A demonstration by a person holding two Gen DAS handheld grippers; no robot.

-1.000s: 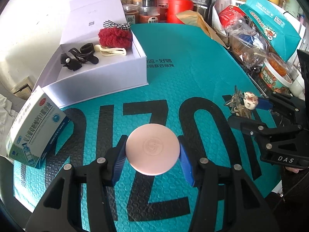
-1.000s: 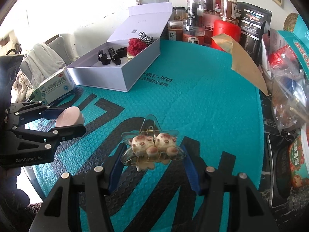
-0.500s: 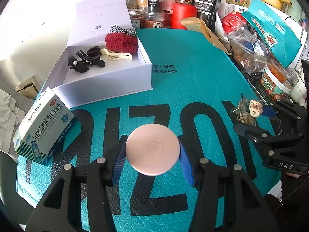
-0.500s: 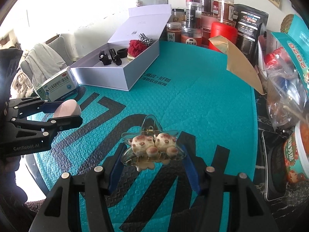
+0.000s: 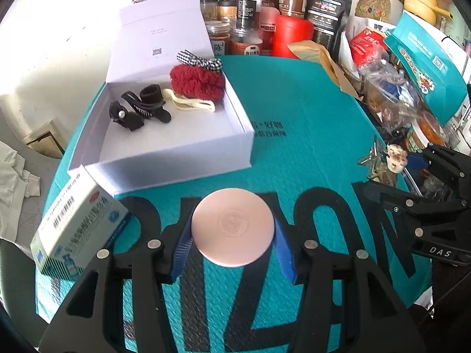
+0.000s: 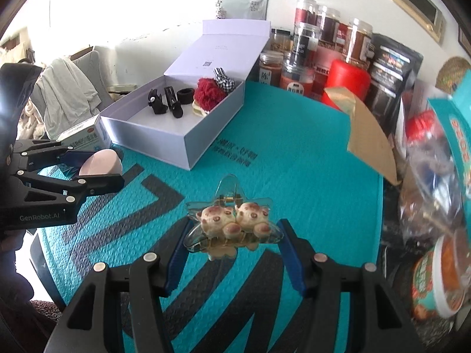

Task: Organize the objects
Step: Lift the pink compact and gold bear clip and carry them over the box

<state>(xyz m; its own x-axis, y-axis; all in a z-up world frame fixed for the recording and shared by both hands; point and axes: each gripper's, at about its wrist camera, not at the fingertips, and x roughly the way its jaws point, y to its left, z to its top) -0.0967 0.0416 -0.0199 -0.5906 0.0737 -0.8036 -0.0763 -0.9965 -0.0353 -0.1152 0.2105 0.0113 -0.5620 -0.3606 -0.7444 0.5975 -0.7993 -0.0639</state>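
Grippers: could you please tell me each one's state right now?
Left gripper: shut on the round pink compact.
Right gripper: shut on the clear bear-decorated hair claw.

I held my left gripper [image 5: 232, 231] level above the table, its 2 blue pads [image 5: 181, 247] pressed against opposite edges of a round pink disc [image 5: 232, 231]. My right gripper [image 6: 232, 235] sat off to the right, about level with it, both fingers clamped on the sides of a clear hair clip [image 6: 232, 226]. The 2 grippers stayed well apart, pointing roughly the same way.
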